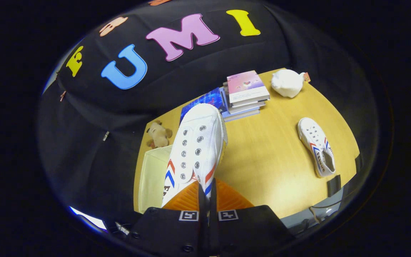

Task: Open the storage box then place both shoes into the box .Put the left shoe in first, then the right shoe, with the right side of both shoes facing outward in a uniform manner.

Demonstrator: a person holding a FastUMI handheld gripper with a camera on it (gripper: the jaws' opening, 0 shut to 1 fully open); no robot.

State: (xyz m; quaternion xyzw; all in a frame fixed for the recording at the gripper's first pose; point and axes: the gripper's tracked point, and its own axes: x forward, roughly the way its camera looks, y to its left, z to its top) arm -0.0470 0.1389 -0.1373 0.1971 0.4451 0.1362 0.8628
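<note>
My gripper [207, 194] is shut on the heel collar of a white canvas shoe [195, 146] with red and blue chevrons, lifted above the table with its toe pointing away from me. Below and left of the held shoe sits the cream storage box [152, 175], its inside showing. The second white shoe [316, 145] lies on the wooden table [269, 164] off to the right, toe pointing away.
A stack of books [244, 94] lies beyond the held shoe, a blue book [205, 101] beside it. A white plush toy [287, 82] sits at the table's far right. A small brown plush toy [158, 135] lies behind the box.
</note>
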